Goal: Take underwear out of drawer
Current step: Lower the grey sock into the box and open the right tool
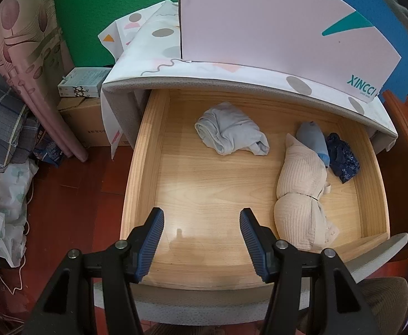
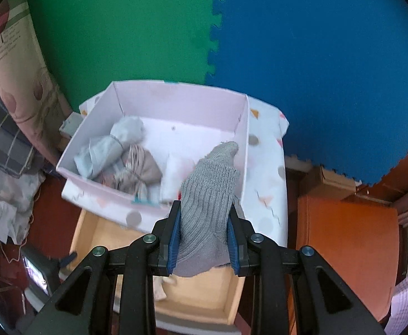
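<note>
The wooden drawer (image 1: 145, 150) is pulled out below me. In it lie a crumpled light grey garment (image 1: 230, 132), a cream ribbed garment (image 1: 301, 192), a light blue rolled piece (image 1: 314, 139) and a dark blue lace piece (image 1: 343, 157). My left gripper (image 1: 202, 220) hangs open over the drawer's bare front part, with nothing between its fingers. My right gripper (image 2: 204, 220) is shut on a grey ribbed garment (image 2: 212, 192), held high above the drawer (image 2: 231, 301) and in front of the pink box (image 2: 159, 95). The box holds several bundled garments (image 2: 120, 153).
The pink box (image 1: 259, 22) stands on the cabinet top, which is covered by a patterned cloth (image 1: 159, 44). Green and blue foam mats (image 2: 315, 55) line the wall. Cardboard boxes (image 1: 84, 117), bedding and bags crowd the floor at the left. An orange-brown wooden cabinet (image 2: 349, 240) stands at the right.
</note>
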A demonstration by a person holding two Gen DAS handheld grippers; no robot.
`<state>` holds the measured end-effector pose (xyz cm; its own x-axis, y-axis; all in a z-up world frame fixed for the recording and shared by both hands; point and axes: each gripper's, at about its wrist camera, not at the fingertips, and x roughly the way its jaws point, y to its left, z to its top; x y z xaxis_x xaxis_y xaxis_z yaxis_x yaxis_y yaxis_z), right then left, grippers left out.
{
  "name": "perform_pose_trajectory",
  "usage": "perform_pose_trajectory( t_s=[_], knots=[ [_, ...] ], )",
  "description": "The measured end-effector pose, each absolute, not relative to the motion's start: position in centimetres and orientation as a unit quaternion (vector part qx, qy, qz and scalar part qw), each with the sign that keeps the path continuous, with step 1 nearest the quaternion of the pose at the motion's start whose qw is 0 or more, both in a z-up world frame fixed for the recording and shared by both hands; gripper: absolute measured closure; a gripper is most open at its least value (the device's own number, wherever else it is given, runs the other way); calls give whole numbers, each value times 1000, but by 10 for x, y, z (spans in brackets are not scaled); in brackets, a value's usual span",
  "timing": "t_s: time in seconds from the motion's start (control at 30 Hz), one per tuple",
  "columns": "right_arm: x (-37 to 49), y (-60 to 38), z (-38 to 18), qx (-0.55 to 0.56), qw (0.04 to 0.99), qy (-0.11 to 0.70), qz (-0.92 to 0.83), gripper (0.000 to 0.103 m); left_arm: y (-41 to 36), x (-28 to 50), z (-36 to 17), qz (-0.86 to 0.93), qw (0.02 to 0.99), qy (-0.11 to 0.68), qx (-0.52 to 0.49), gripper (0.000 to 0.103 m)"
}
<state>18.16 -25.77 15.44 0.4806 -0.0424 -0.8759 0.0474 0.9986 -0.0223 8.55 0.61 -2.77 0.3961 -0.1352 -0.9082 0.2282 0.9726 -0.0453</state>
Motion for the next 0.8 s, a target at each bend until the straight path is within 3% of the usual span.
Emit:
perform_pose_trajectory(
  t_s=[0.8],
  knots=[
    [281, -218, 55, 2, 823, 568, -11, 73, 12, 87, -26, -114, 837, 535, 19, 45]
  ],
)
